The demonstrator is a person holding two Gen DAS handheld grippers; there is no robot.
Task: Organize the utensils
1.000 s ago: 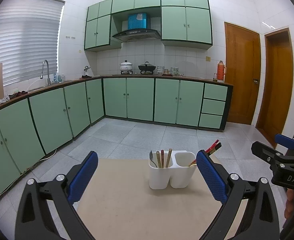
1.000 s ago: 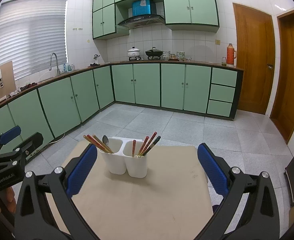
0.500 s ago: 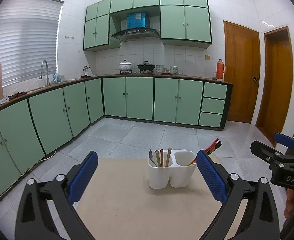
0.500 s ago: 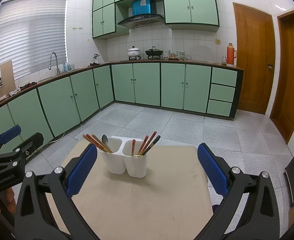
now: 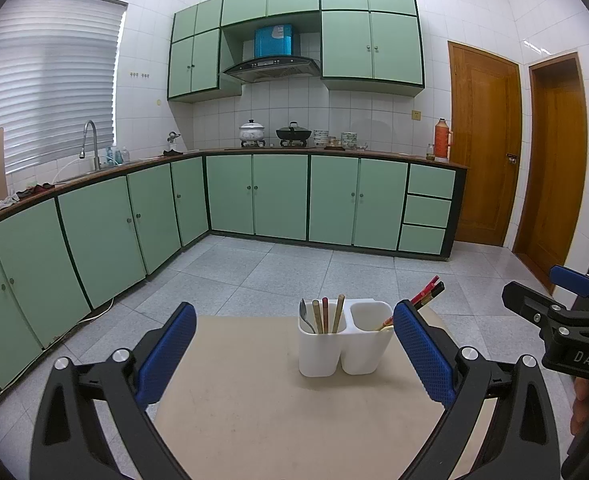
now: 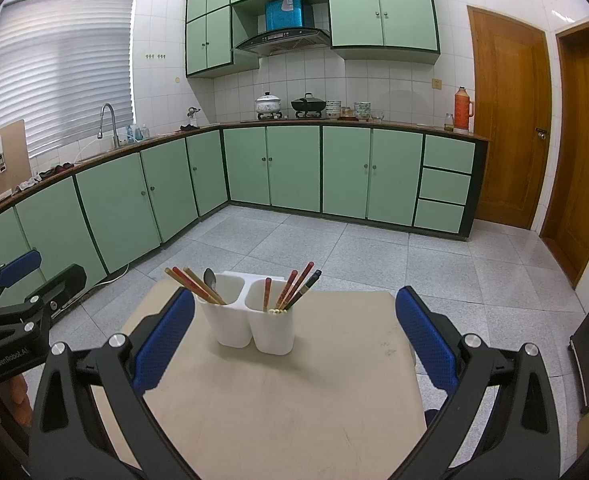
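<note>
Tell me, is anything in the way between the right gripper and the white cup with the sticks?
Nothing visible is. Only bare table lies between the open right gripper and the white holder.

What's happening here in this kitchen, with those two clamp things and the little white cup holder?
A person holds a two-finger gripper in each hand over a beige table. Both the left gripper and the right gripper are open and hold nothing. In front of them stands a white two-compartment holder. Its left cup has a spoon and chopsticks; its right cup has more chopsticks. No utensils lie loose on the visible table.
</note>
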